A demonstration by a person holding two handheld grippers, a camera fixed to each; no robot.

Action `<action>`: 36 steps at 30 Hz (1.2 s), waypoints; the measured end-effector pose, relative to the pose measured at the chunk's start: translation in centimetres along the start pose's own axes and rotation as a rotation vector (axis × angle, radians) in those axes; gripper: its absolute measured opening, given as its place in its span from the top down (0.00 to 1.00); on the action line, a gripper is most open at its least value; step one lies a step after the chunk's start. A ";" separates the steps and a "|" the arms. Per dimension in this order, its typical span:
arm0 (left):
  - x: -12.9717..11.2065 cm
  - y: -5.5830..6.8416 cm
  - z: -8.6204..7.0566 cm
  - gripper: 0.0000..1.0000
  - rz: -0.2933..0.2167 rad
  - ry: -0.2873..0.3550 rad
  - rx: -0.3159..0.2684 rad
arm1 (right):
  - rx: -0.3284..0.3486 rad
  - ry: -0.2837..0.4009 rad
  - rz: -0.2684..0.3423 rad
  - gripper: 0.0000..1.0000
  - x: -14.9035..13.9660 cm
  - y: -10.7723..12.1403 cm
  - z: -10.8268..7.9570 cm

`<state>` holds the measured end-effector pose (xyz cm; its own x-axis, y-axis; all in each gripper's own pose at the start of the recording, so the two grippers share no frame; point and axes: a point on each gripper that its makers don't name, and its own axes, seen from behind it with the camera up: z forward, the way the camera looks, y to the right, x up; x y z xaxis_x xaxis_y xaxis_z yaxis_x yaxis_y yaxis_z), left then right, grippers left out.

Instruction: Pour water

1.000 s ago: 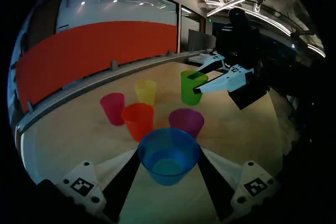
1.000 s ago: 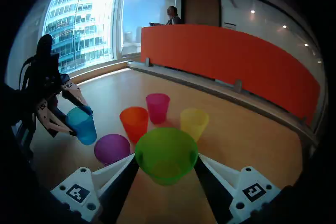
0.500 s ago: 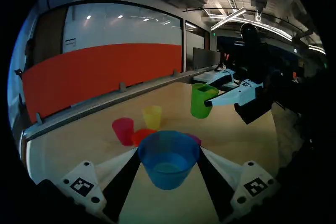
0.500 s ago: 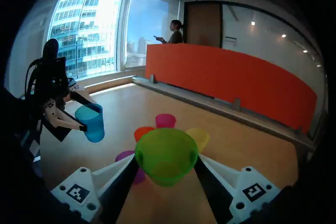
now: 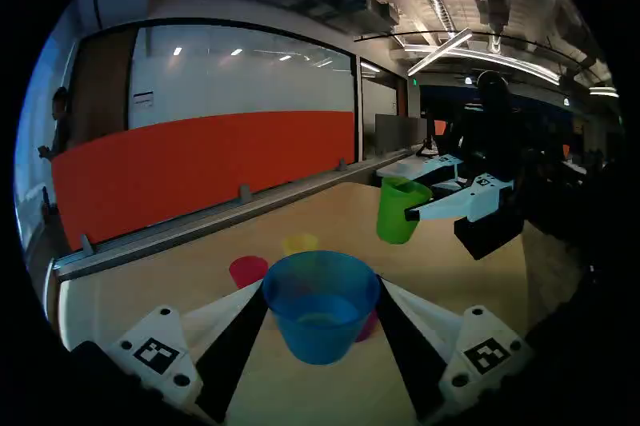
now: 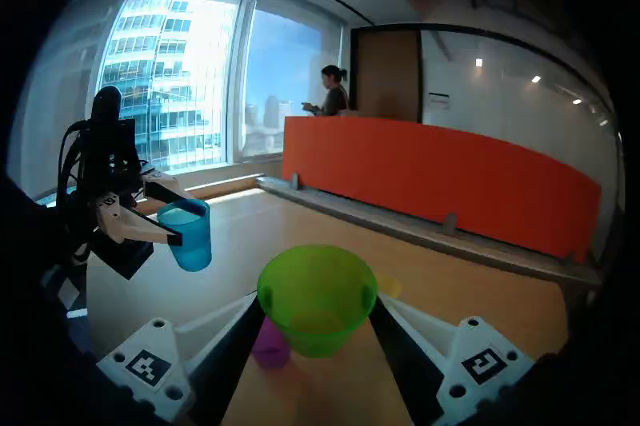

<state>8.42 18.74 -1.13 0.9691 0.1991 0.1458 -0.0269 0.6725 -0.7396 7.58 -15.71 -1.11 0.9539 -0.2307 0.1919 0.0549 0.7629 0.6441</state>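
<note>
Left gripper (image 5: 320, 292) is clenching upright part-filled translucent blue plastic cup (image 5: 320, 334), right gripper (image 6: 318, 304) is clenching upright translucent green plastic cup (image 6: 317, 326), hovering well apart to the blue one's right.

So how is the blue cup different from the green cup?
The blue cup is held by the left gripper; the green cup is held by the right gripper. The blue cup has water showing low inside; the green cup shows no clear waterline. Both are see-through plastic tumblers, upright, held up above the table.
</note>
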 end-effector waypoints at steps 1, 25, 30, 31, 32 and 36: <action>0.0 0.0 -0.1 0.12 0.000 0.001 0.001 | 0.001 0.002 -0.003 0.10 0.1 -0.1 0.0; 2.3 -0.1 -1.1 0.12 0.023 0.042 0.011 | 0.011 0.071 -0.018 0.09 1.9 -1.0 -0.5; 2.7 0.0 -1.2 0.12 0.028 0.049 0.012 | 0.013 0.077 -0.020 0.09 2.1 -1.1 -0.6; 2.8 0.0 -1.2 0.12 0.030 0.051 0.013 | 0.015 0.078 -0.020 0.09 2.1 -1.1 -0.7; 2.9 0.0 -1.2 0.12 0.031 0.053 0.014 | 0.017 0.079 -0.021 0.09 2.1 -1.2 -0.7; 3.3 -0.1 -1.1 0.12 0.038 0.059 0.019 | 0.026 0.085 -0.014 0.09 2.3 -1.4 -0.7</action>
<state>11.89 18.51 -1.30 0.9800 0.1829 0.0780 -0.0685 0.6786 -0.7313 9.89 -16.85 -2.07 0.9749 -0.1881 0.1194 0.0620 0.7437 0.6656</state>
